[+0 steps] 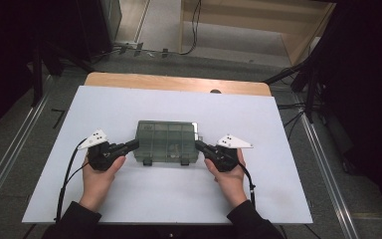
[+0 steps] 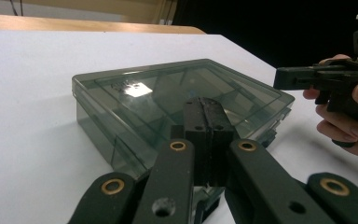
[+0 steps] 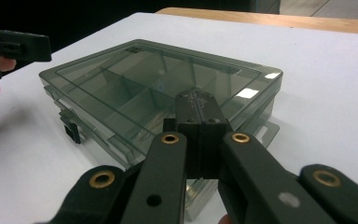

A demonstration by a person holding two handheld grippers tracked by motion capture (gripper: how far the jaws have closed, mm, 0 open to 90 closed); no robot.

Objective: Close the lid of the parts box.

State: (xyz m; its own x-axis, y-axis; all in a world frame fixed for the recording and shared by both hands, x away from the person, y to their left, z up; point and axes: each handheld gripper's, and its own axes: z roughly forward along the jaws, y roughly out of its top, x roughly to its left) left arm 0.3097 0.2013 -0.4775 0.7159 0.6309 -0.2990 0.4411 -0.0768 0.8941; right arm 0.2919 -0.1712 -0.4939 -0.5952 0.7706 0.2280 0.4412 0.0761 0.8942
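**Organizer box flanked by two closed tools**

Organizer box (image 1: 166, 142), of smoky translucent plastic with its lid down, lies flat on the white table (image 1: 129, 199), and we take it as our landmark. Through the lid we see dividers that split the inside into compartments; we cannot tell whether anything lies in them. Two dark latches (image 1: 165, 161) sit on the box's near long side, toward us.

Our left tool (image 1: 133, 145) comes in at the box's left short side, its tip at or just beside the near left corner; we cannot tell whether it touches. In the left gripper view its jaws are pressed together with no gap, holding nothing, and they point over the box's corner. Our left hand (image 1: 99, 172) grips it, just left of the box.

Our right tool (image 1: 200, 145) mirrors it at the box's right short side, tip at the near right corner. In the right gripper view its jaws are likewise squeezed closed on nothing, aimed across the lid (image 3: 168, 79). Our right hand (image 1: 229, 172) holds it, just right of the box.

Beyond the box, a strip of bare wood (image 1: 179, 82) shows along the far edge.
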